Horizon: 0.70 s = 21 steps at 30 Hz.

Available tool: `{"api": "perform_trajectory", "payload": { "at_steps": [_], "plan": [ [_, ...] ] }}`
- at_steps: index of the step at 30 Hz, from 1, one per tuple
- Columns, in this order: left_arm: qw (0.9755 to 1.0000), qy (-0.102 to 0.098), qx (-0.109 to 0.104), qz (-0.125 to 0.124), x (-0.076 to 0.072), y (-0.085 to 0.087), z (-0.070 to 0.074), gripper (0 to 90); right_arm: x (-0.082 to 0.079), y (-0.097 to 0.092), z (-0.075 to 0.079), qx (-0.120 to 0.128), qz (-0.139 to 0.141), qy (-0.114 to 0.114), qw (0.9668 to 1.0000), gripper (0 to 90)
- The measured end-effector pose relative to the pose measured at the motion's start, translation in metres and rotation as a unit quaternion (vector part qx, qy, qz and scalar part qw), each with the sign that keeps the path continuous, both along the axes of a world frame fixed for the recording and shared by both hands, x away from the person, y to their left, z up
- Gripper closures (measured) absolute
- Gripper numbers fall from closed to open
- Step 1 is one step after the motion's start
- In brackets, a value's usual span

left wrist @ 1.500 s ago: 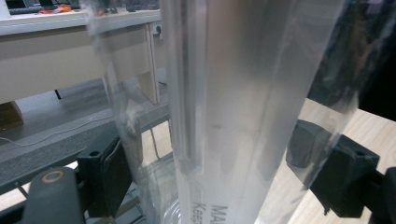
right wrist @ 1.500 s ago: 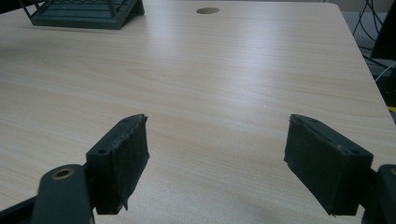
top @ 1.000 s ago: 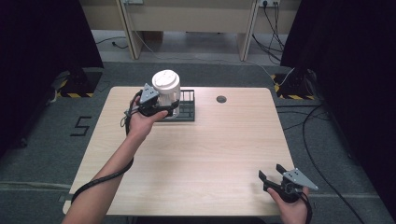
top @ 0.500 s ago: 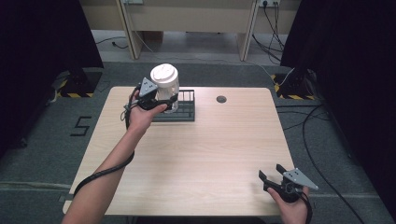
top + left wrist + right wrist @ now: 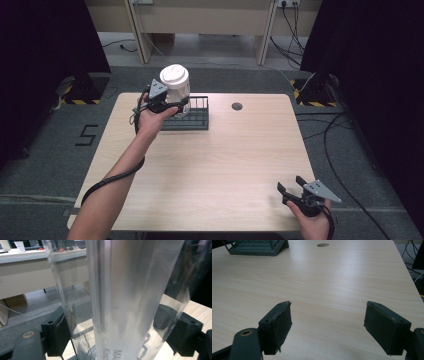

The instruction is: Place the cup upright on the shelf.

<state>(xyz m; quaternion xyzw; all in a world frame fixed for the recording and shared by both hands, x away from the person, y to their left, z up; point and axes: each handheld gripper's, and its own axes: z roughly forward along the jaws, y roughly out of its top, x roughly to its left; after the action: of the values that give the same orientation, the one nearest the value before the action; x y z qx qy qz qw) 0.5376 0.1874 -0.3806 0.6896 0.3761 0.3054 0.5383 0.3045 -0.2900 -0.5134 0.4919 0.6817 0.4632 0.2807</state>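
We see a clear jar with a white lid, upright, its long axis vertical, held above the dark wire rack near the counter's far left edge. Our left gripper jaws pinch its sides. Our right gripper, jaws spread, rests well apart at the near right; open counter lies between.

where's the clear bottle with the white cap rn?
High view: the clear bottle sits at the table's far left, held upright in the left gripper just above the dark wire rack. The left gripper view shows its jaws on either side.
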Motion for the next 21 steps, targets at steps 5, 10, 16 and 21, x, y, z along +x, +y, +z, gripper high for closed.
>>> {"api": "perform_trajectory", "payload": {
  "at_steps": [5, 10, 16, 21],
  "plan": [
    [0.9999, 0.000, -0.006, 0.010, 0.008, 0.001, 0.000, 17.7, 0.000, 0.000, 0.000, 0.002, 0.000, 0.000, 1.0000, 22.4],
    [0.9998, 0.002, -0.007, 0.018, 0.013, 0.002, 0.000, 17.7, 0.000, -0.001, 0.000, 0.004, 0.000, 0.000, 1.0000, 22.4],
    [0.9996, 0.002, -0.002, 0.027, 0.020, 0.001, -0.001, 17.7, 0.000, -0.001, 0.000, 0.005, 0.000, 0.001, 1.0000, 22.4],
    [0.9992, 0.008, -0.006, 0.037, 0.028, 0.001, -0.003, 17.7, 0.000, -0.001, 0.000, 0.006, -0.002, 0.000, 1.0000, 22.4]
  ]
}}
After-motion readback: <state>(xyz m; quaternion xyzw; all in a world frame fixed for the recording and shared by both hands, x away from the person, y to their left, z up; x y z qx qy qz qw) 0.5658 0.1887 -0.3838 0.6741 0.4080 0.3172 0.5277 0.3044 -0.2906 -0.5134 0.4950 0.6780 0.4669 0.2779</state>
